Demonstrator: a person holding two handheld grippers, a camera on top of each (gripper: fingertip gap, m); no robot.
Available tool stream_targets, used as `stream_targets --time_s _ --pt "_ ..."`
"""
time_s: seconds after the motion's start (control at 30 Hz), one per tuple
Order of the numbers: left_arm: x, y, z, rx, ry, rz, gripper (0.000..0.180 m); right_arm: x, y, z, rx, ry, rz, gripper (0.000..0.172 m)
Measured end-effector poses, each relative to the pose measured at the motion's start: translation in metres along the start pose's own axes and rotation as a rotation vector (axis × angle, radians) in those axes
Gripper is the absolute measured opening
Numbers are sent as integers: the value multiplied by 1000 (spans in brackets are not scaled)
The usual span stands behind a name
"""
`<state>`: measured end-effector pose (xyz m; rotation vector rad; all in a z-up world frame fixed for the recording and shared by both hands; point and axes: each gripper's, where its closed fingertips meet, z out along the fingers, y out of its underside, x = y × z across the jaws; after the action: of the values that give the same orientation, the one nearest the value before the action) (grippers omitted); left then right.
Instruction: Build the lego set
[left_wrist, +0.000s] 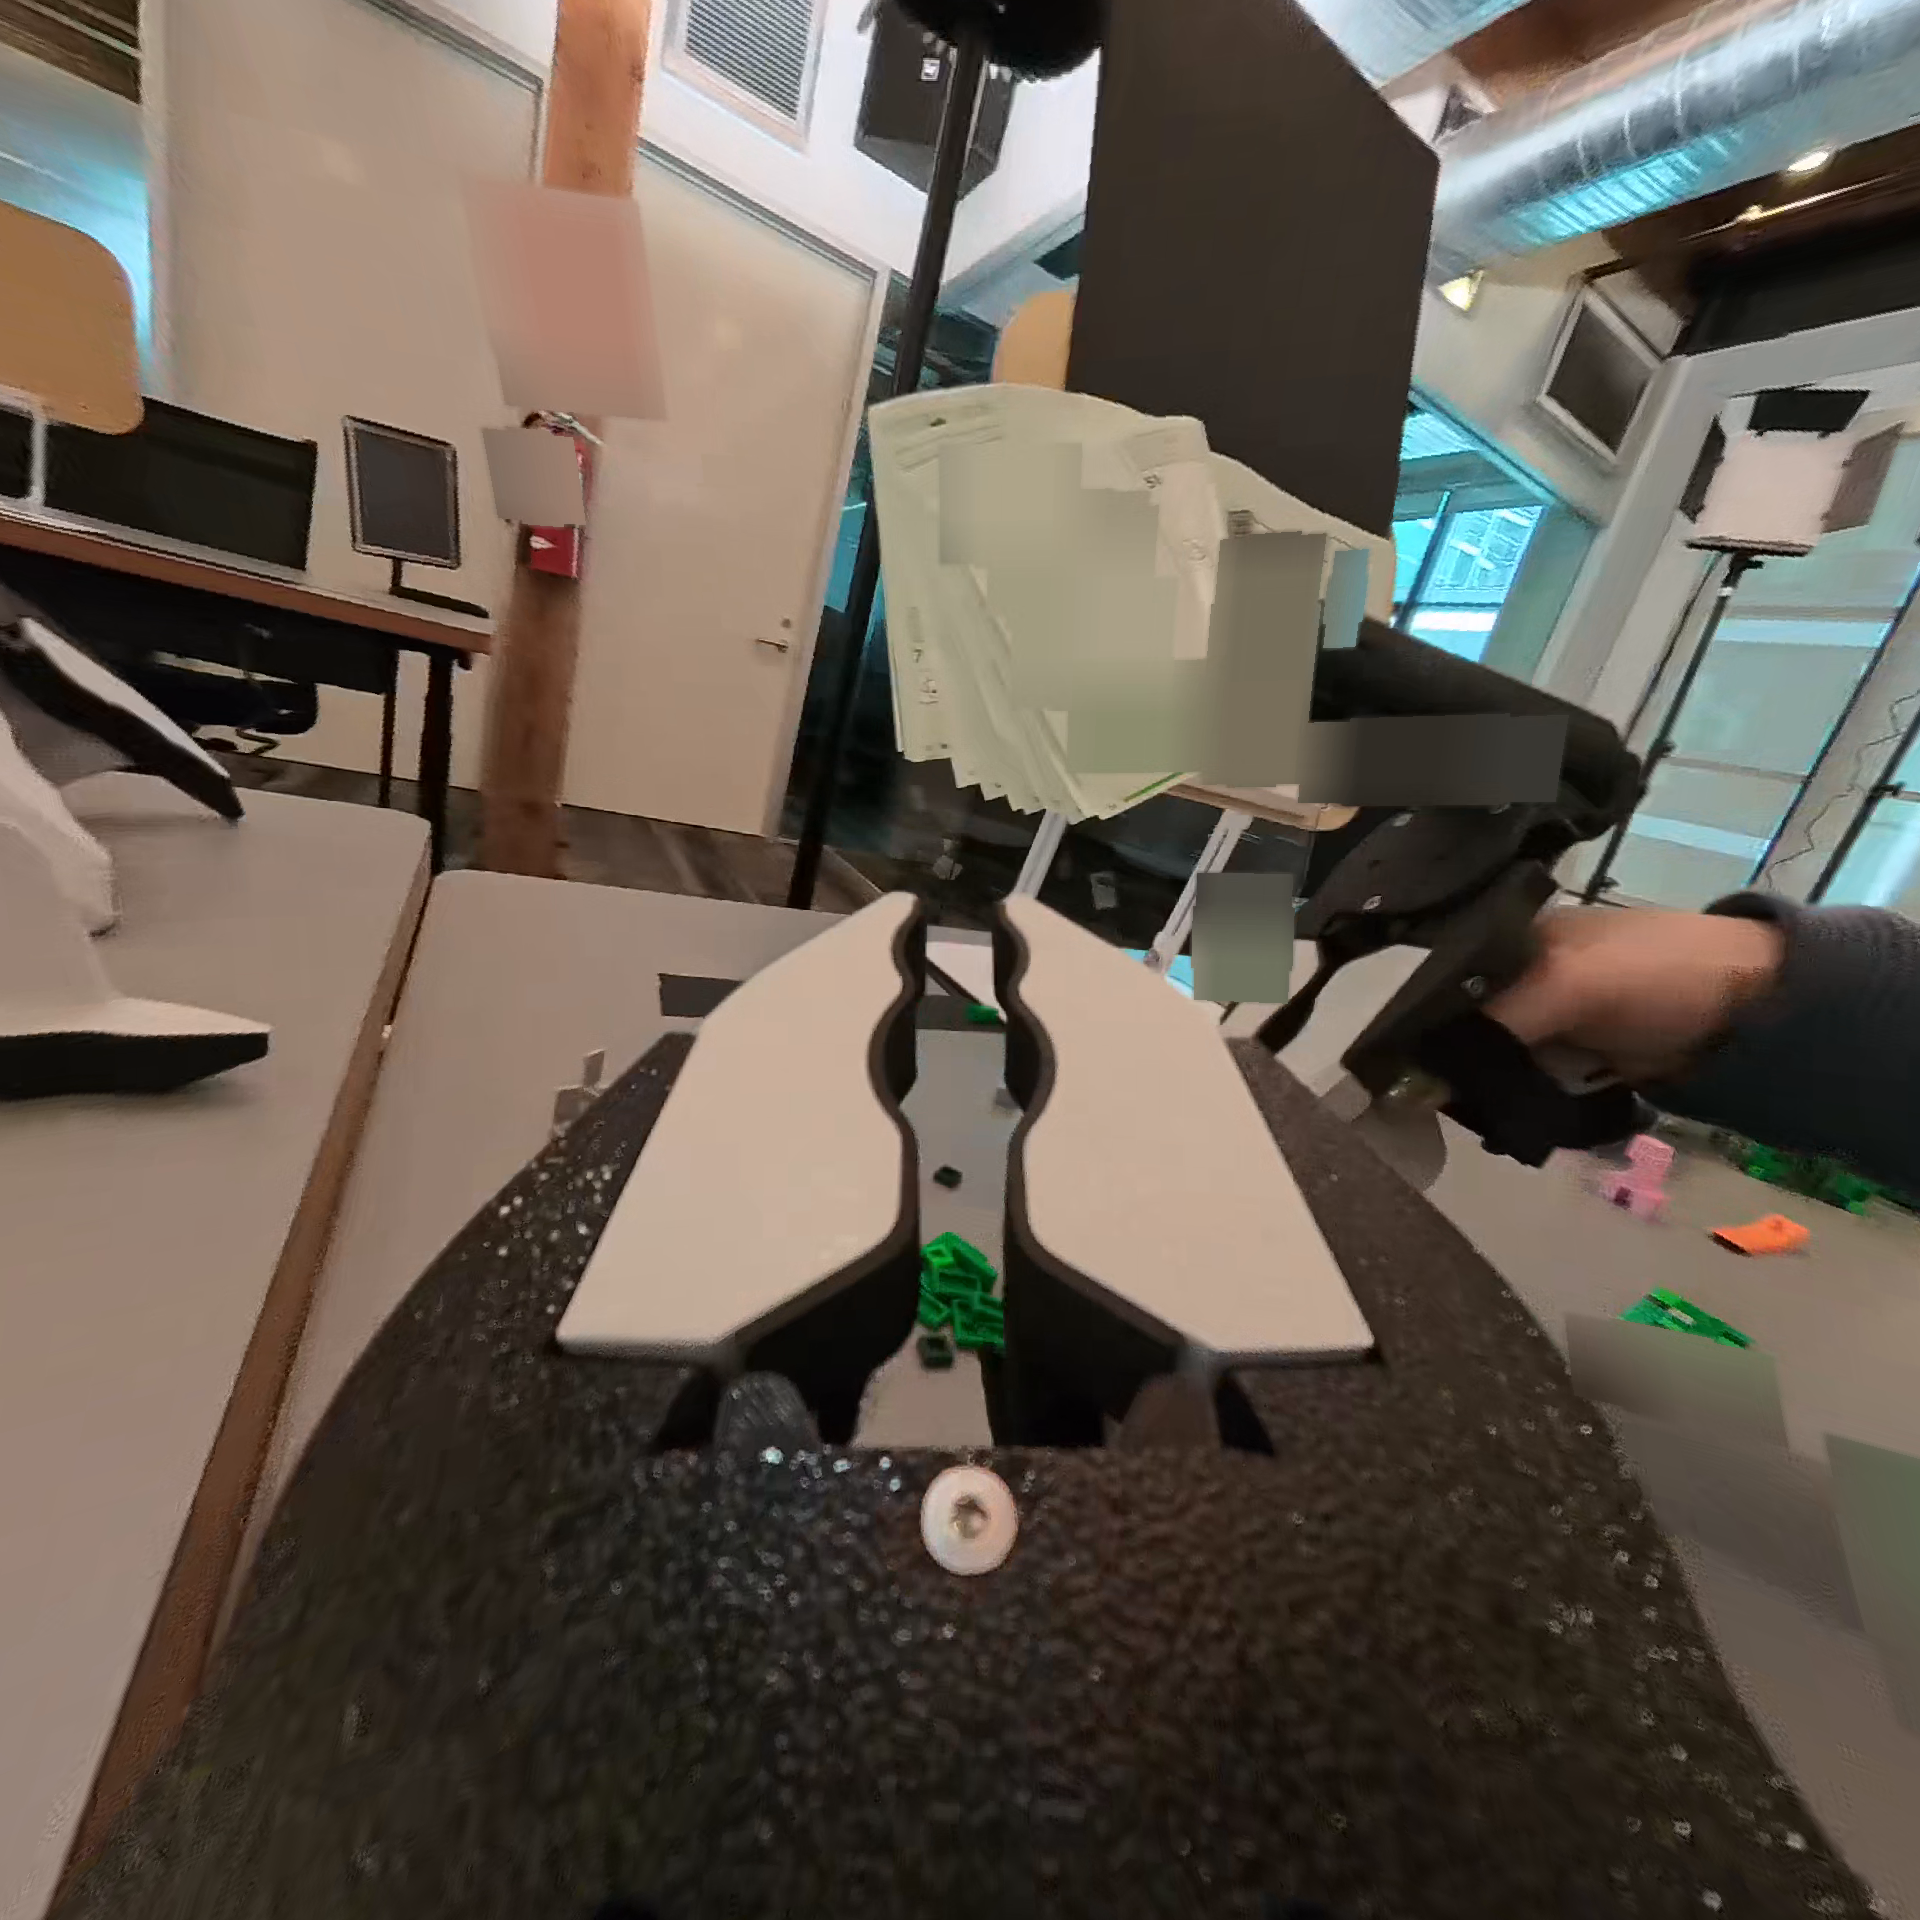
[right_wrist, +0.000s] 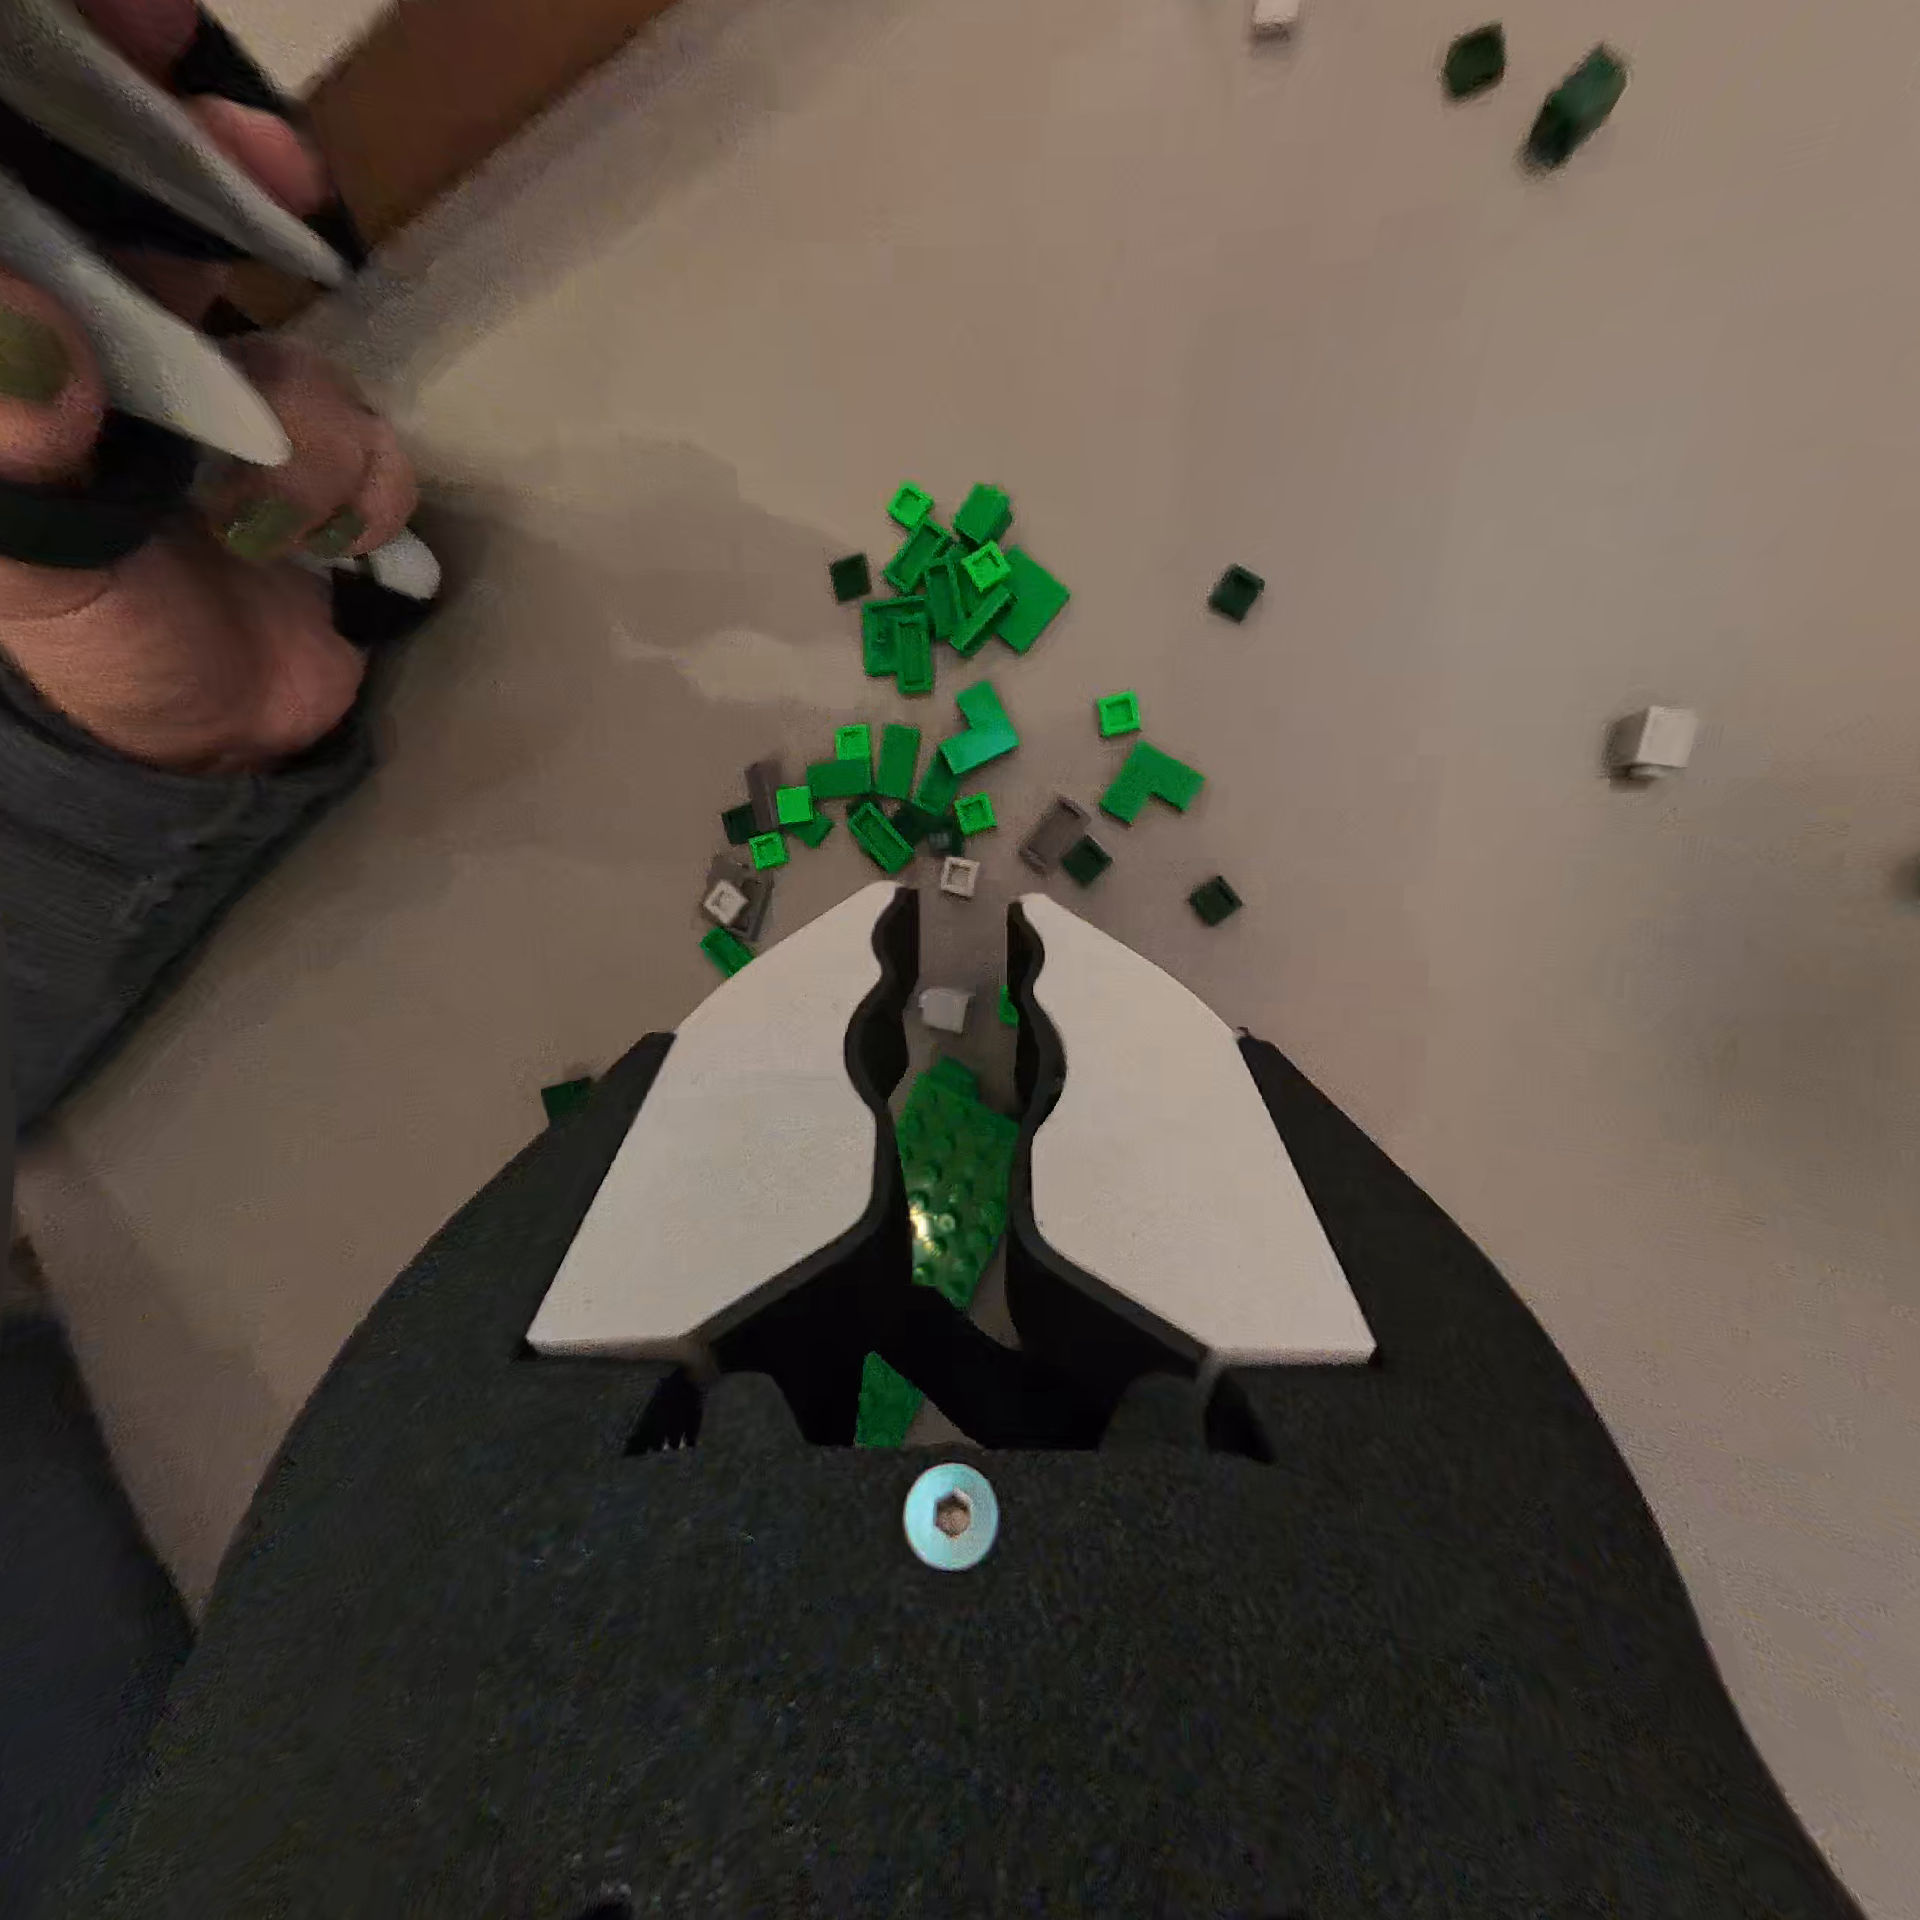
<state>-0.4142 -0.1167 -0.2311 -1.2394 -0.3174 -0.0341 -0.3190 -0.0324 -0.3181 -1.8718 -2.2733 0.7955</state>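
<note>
Item: loose pile of small green tiles (right_wrist: 940, 675) on a grey table (right_wrist: 1351, 468), with grey and dark-green pieces scattered around.
Right gripper (right_wrist: 961, 904): hovering at the pile's 6 o'clock edge, jaws slightly parted, nothing gripped; a green studded plate (right_wrist: 951, 1174) lies beneath.
Left gripper (left_wrist: 958, 914): raised at 9 o'clock, jaws narrowly parted, empty.

Grippers: 2, left gripper (left_wrist: 958, 914) and right gripper (right_wrist: 961, 904), each with two jaws standing slightly apart, nothing between them.
Hands: 2, one (left_wrist: 1621, 997) on the right gripper, one (right_wrist: 187, 623) on the left.
Green pieces (right_wrist: 935, 665): several dozen small flat ones in a loose heap; exact number not countable.
Studded green plate (right_wrist: 951, 1174): 1.
Pink bricks (left_wrist: 1636, 1184): 1 cluster.
Orange piece (left_wrist: 1761, 1234): 1.
White cube (right_wrist: 1652, 740): 1.
Paper stack (left_wrist: 1039, 592): 1.
</note>
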Motion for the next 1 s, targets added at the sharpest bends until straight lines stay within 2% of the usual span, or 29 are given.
stream_targets --time_s 0.1,0.17,0.23,0.5,0.83,1.0 --pt "2 3 0 -22 19 -8 11 4 1 18 -153 -22 142 15" --pt "5 8 2 -50 31 13 11 4 -1 24 -206 -57 266 19" --pt "11 12 6 -75 46 38 10 13 -4 26 -238 -12 301 21" --pt "25 24 12 -133 94 70 10 14 -3 34 -321 65 281 16" --pt "22 19 10 -108 90 28 10 19 0 37 -398 186 223 9" --pt "24 22 13 -124 97 36 10 19 3 37 -394 205 186 0"
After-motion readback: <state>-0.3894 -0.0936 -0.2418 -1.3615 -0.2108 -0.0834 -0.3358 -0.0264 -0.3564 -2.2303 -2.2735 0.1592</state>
